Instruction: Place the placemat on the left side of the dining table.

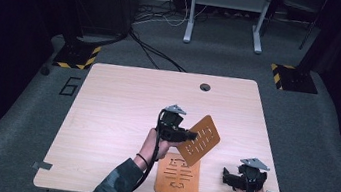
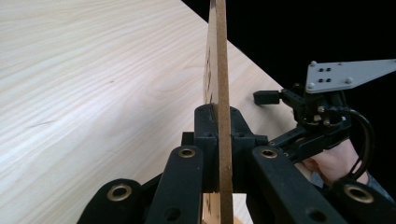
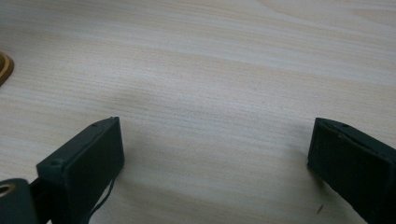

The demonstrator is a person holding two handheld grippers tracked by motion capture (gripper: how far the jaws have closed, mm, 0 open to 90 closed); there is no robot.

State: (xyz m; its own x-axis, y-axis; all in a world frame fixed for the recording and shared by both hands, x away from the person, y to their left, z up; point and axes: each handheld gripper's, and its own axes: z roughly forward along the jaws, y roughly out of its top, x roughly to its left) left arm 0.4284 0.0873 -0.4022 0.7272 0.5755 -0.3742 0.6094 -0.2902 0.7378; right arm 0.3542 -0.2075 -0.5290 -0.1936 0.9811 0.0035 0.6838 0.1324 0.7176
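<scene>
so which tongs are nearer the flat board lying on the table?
Left. The left tongs hover just above the flat board, gripping a second slotted panel. The right tongs sit off to its right, open.

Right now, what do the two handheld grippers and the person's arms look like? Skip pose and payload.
Both are black two-jaw grippers. The left gripper and right gripper each carry a grey three-cornered plate with small screw holes on top and trail a black cable. Brass-coloured bushings sit in the linkage arms; the jaw pads are flat black blocks. The left forearm wears a dark camouflage-patterned sleeve and a dark wristband.
</scene>
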